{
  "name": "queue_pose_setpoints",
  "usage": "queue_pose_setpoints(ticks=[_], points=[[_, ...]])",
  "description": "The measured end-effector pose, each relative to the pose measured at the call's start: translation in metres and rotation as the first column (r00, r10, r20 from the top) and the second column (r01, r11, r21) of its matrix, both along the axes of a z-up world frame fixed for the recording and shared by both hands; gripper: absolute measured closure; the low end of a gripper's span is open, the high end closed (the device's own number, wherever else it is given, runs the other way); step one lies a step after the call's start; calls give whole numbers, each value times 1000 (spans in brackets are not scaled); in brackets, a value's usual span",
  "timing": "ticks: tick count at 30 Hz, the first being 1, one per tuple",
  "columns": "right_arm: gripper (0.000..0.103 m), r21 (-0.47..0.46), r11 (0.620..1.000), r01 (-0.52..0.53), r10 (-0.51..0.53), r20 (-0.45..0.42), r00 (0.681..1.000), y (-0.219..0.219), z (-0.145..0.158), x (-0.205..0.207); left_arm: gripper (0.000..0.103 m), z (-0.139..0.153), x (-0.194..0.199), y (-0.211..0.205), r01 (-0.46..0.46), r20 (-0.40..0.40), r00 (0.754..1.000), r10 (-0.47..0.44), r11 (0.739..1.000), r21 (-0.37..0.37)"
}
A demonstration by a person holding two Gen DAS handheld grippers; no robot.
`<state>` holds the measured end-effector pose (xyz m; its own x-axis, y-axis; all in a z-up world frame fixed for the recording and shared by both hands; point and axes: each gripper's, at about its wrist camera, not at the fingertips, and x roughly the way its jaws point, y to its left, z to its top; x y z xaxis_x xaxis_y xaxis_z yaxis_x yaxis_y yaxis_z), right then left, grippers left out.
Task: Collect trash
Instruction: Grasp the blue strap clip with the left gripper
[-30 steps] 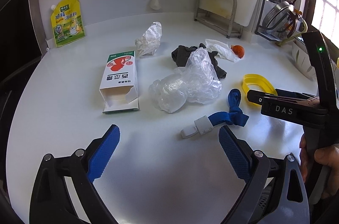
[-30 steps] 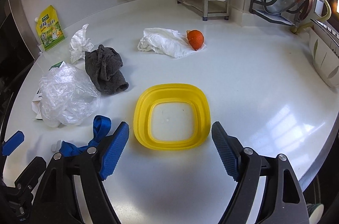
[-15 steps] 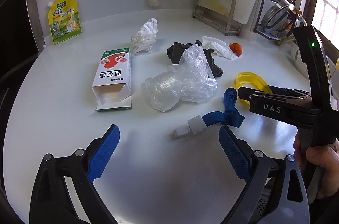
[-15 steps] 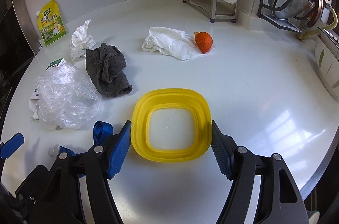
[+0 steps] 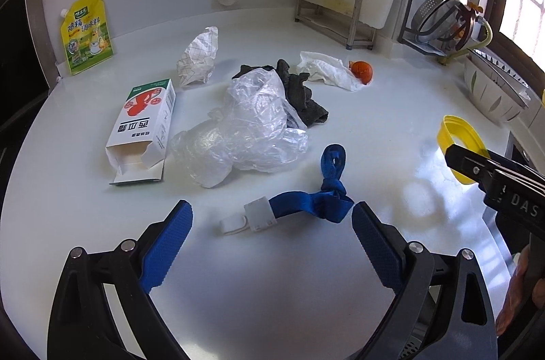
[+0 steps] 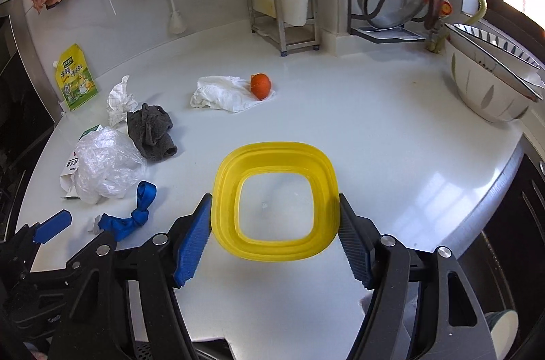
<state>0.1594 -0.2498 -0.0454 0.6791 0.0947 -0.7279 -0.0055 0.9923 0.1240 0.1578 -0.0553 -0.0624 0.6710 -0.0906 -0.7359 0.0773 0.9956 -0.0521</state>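
**Counter layout**

On the round white countertop [image 6: 391,135], the yellow square plastic ring [image 6: 276,206] lies nearest, between the right gripper [image 6: 274,237] fingers. To its left lies the knotted blue strap [image 6: 131,217], with the crumpled clear plastic bag [image 6: 105,169] behind it. The dark grey cloth [image 6: 151,131] sits right of the bag. Farther back, the small orange fruit [image 6: 261,85] rests on the white crumpled tissue [image 6: 221,92].

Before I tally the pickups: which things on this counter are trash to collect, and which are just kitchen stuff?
Trash to collect:
yellow ring in the right gripper
plastic bag
carton
crumpled paper
tissue
orange peel
blue strap

Probably just kitchen stuff:
grey cloth
seasoning pouch
bowls
rack
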Motion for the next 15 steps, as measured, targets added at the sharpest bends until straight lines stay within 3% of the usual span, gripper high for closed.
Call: queue_pose_setpoints(ticks=[8, 10, 11, 15], points=[[36, 49, 999, 19, -21, 42, 999, -18, 11, -23, 13, -13, 18, -25, -41, -34, 998, 44, 997, 71], [36, 60, 998, 20, -22, 44, 999, -19, 12, -24, 27, -16, 20, -27, -44, -43, 998, 48, 996, 82], [36, 64, 998, 20, -23, 44, 999, -20, 12, -24, 28, -16, 21, -27, -42, -43, 998, 45, 996, 75], [36, 68, 998, 13, -16, 45, 999, -18, 13, -24, 49, -15, 19, -28, -29, -35, 999, 31, 998, 55]])
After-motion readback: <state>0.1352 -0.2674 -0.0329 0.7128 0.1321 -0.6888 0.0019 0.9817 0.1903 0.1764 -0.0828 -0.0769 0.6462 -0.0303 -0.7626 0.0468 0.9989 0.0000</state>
